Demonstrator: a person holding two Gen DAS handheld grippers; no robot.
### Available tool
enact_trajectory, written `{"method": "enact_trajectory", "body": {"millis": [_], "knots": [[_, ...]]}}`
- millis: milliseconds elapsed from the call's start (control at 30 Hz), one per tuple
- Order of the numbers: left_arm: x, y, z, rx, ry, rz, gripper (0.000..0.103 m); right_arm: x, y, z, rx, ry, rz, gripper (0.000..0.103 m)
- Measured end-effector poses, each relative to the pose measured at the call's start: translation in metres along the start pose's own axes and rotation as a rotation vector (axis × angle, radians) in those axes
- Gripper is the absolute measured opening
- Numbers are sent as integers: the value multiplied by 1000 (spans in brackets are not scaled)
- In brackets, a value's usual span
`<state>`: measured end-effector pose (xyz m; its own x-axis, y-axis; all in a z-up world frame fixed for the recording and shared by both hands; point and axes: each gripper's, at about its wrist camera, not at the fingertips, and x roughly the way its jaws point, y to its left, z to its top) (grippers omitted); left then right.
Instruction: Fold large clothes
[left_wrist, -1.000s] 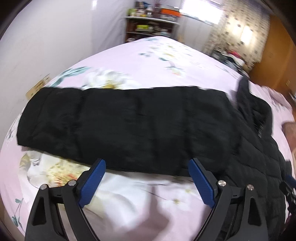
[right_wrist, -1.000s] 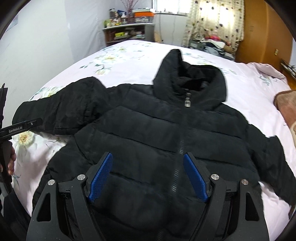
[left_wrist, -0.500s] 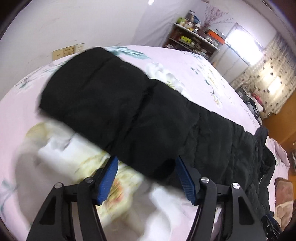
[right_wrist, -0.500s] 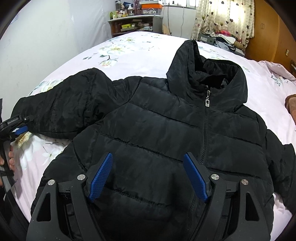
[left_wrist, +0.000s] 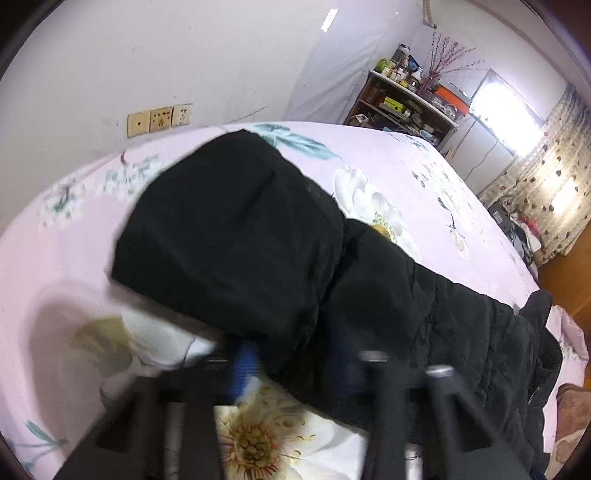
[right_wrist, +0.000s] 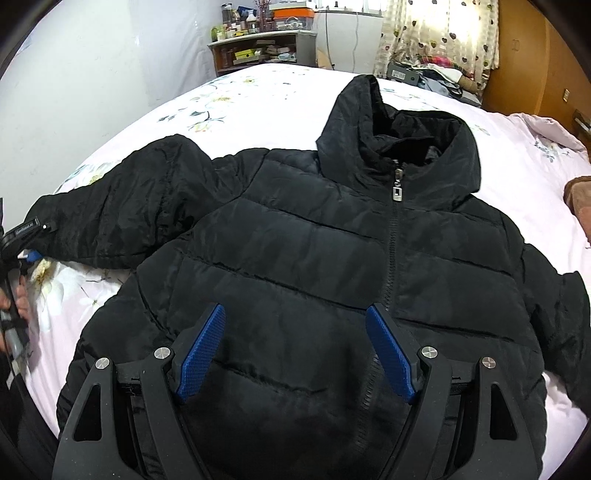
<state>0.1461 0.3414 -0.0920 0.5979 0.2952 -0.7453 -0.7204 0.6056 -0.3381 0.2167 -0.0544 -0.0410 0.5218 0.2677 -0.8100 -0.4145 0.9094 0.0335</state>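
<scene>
Left wrist view
- Jacket sleeve (left_wrist: 236, 236): black quilted puffer sleeve lying across the pink floral bed sheet (left_wrist: 424, 177), cuff end toward the wall sockets (left_wrist: 160, 119).
- Left gripper (left_wrist: 295, 363): blurred with motion, low against the sleeve's near edge. Its 2 blue fingers (left_wrist: 245, 363) straddle that edge, with fabric between them; whether they have closed on it, I cannot tell.

Right wrist view
- Puffer jacket (right_wrist: 314, 266): spread front-up on the bed, zipped to the collar, hood (right_wrist: 388, 122) at the top, both sleeves out to the sides.
- Right gripper (right_wrist: 295, 345): fingers spread wide, hovering over the lower chest, gripping nothing.
- Zipper pull (right_wrist: 397, 188): small, metal, lying just below the collar.

Handling
- Feel: looks light, soft, puffy; the smooth shell is probably slippery and springs back.
- Where to hold: I'd pinch a quilted seam or the cuff, taking a deep bite.
</scene>
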Motion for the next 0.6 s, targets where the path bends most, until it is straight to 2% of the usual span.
{"method": "enact_trajectory", "body": {"millis": [67,167,400,600], "knots": [[-11,-5,4,21,-9,-13,11,-3,-4,-3,0,5,-14,78],[-38,-20,8,74,-28,-66,10,-9,-11,-10,3,10,-35,78],[-119,-99,18,259,-99,-303,10,-33,-33,-23,28,-12,-77,78],[-159,-172,7,386,-92,-499,9,-56,-59,-30,106,-22,-103,78]]}}
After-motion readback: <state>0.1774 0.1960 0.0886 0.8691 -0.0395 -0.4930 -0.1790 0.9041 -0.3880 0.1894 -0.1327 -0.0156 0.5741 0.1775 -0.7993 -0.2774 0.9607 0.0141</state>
